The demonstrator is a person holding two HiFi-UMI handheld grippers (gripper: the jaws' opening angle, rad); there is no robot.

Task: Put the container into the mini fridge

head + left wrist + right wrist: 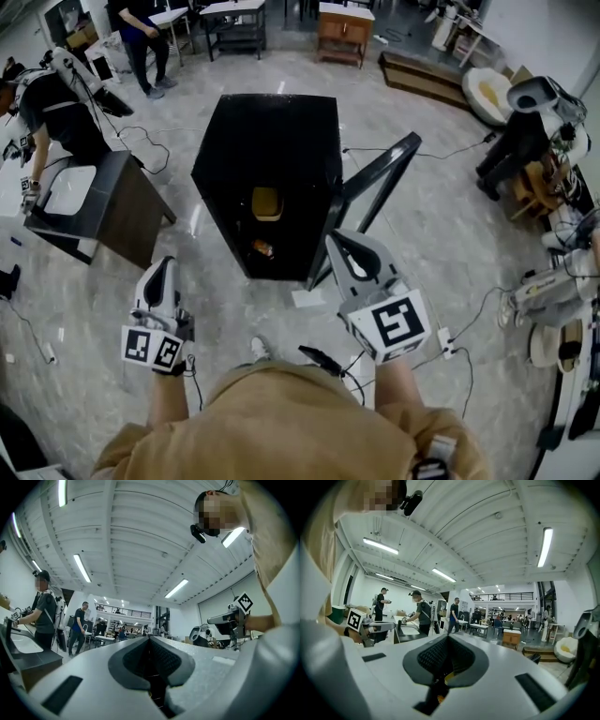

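Note:
The black mini fridge [272, 131] stands on the floor in front of me, its door [377, 183] swung open to the right. Inside it, a yellow container [267, 202] sits on the upper level, and a small orange item [262, 248] lies lower down. My left gripper [162, 272] is held low at the left, shut and empty, well short of the fridge. My right gripper [342, 246] is shut and empty too, with its tip near the foot of the open door. Both gripper views point out across the room, with the left gripper [150, 641] and the right gripper [447, 639] pads pressed together.
A dark cabinet with a white sink [98, 202] stands to the left, and a person [52, 108] bends over it. Cables and a power strip [446, 342] lie on the floor at the right. Machines [548, 122] crowd the right edge. A paper [307, 298] lies by the fridge.

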